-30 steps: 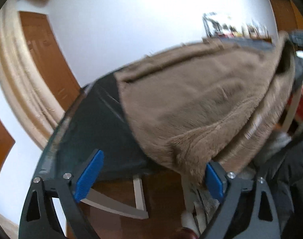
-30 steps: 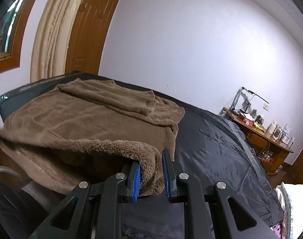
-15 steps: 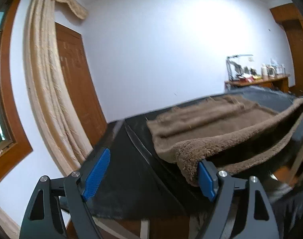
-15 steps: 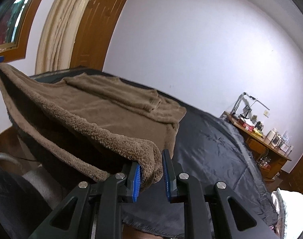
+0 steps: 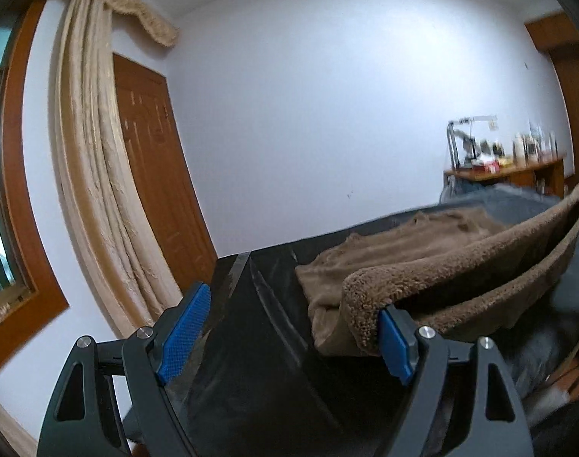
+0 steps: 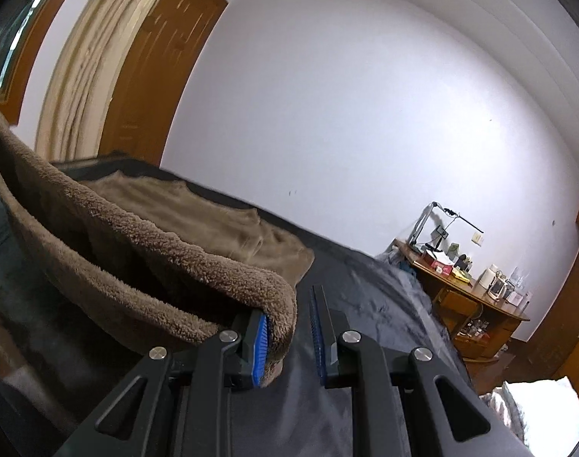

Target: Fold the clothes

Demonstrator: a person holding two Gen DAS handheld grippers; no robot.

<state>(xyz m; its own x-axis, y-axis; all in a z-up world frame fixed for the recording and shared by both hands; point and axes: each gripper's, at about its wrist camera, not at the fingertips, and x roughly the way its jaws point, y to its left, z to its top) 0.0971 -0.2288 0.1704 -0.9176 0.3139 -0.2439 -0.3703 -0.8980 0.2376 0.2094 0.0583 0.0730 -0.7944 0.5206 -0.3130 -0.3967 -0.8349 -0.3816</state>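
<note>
1. Holding up the near edge of the brown fleece (image 5: 460, 262), strung between both tongs. The rest lies flat on the dark bed cover (image 5: 274, 342).
2. Left gripper (image 5: 293, 304): jaws just closed a bit but gape wide, and the fleece is only hooked over one finger.
3. Right gripper (image 6: 288, 306): jaws narrow with the corner between them, but I see a gap, so I can't tell if it's pinched.
4. Next, I reckon: carry the edge over the far half, keeping both ends level, or that left corner slips.
</note>
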